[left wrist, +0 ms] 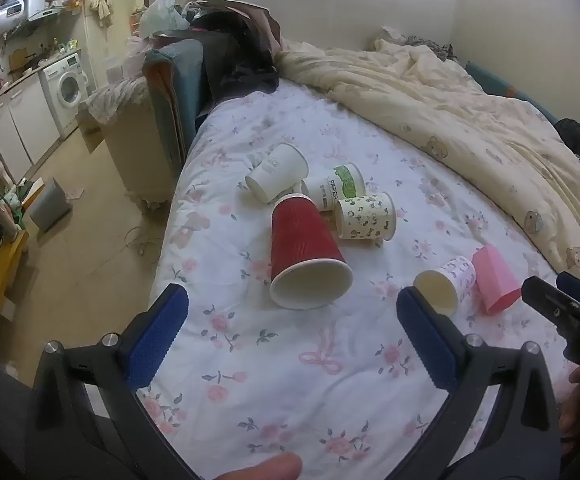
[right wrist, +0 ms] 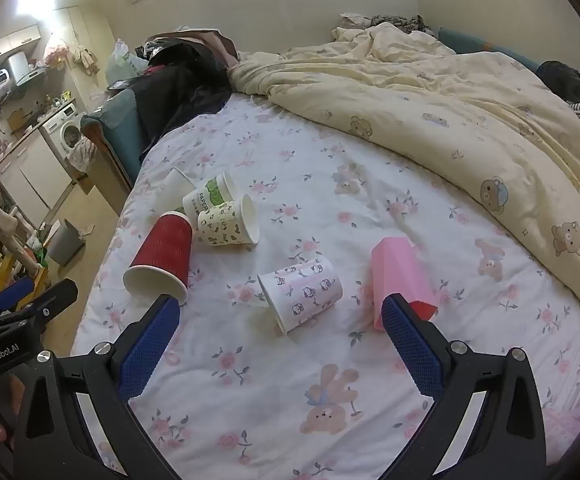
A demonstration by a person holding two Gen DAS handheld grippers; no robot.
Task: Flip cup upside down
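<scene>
We see six cups lying on their sides on the bed, on a floral sheet. Left claw is spread wide, holding nothing, w/ the red cup just ahead, mouth toward us. Right claw is also spread & empty; the white cartoon-print cup lies between its blue fingertips in view, pink cup beside it. Three more cups cluster behind the red one.
</scene>
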